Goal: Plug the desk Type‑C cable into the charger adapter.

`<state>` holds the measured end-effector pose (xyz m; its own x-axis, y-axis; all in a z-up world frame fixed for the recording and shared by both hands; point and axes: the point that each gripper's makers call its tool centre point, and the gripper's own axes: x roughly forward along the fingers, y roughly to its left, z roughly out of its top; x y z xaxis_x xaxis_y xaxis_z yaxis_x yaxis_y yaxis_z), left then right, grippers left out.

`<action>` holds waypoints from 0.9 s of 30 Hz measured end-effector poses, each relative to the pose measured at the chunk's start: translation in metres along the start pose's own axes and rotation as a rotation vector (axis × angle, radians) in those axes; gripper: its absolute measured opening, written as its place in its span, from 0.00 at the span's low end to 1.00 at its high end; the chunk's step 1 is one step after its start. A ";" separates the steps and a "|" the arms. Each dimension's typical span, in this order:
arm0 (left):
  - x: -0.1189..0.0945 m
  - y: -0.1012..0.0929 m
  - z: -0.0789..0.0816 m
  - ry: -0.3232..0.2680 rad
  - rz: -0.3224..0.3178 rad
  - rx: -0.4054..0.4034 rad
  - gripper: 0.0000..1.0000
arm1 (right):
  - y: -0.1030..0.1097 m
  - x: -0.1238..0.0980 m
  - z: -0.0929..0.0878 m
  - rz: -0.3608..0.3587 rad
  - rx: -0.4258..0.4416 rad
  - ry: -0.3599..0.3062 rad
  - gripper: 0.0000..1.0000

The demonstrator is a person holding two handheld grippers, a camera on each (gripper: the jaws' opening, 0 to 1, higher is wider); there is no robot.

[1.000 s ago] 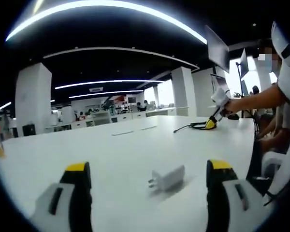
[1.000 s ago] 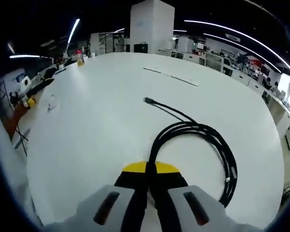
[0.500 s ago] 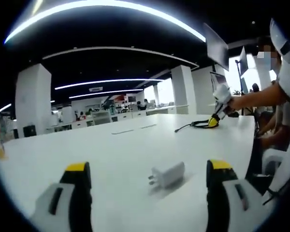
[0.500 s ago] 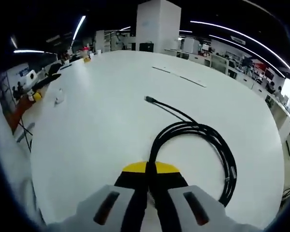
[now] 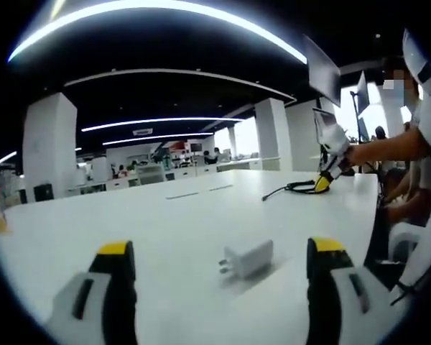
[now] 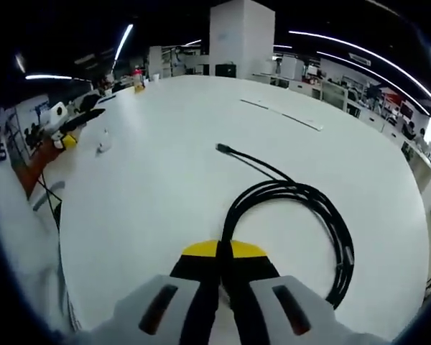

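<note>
The white charger adapter (image 5: 248, 260) lies on its side on the white table (image 5: 172, 223), between the wide-apart jaws of my left gripper (image 5: 221, 248), which is open and touches nothing. Far to the right, my right gripper (image 5: 323, 180) holds the black Type-C cable (image 5: 291, 187). In the right gripper view my right gripper (image 6: 223, 251) is shut on the cable (image 6: 302, 205), which lies coiled on the table ahead. Its plug end (image 6: 221, 148) lies free beyond the coil. The adapter (image 6: 104, 142) and the left gripper (image 6: 61, 135) show far off at the left.
A person's arm (image 5: 388, 147) and body stand at the right table edge. Two flat strips (image 6: 284, 116) lie in the tabletop beyond the cable. A bottle (image 6: 138, 77) stands at the far edge. White pillars (image 6: 237, 39) and desks lie behind.
The right gripper has shifted slightly with the cable still in it, turning its view. The left gripper and the adapter have stayed put.
</note>
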<state>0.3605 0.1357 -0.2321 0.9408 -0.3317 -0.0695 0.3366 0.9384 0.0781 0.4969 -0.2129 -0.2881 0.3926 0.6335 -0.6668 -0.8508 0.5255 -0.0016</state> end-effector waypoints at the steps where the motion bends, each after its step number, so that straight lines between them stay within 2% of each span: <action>1: 0.000 0.000 0.000 -0.001 0.000 0.000 1.00 | 0.001 0.000 0.000 0.003 -0.001 -0.001 0.01; 8: 0.000 0.000 0.001 -0.004 -0.001 0.003 1.00 | 0.022 0.000 -0.001 0.035 -0.004 -0.003 0.01; 27: -0.001 -0.002 -0.001 -0.003 -0.009 -0.004 1.00 | 0.062 -0.004 -0.005 0.094 -0.013 0.000 0.01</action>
<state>0.3591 0.1344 -0.2328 0.9379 -0.3405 -0.0668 0.3450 0.9357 0.0739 0.4405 -0.1858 -0.2896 0.3110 0.6794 -0.6646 -0.8882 0.4565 0.0510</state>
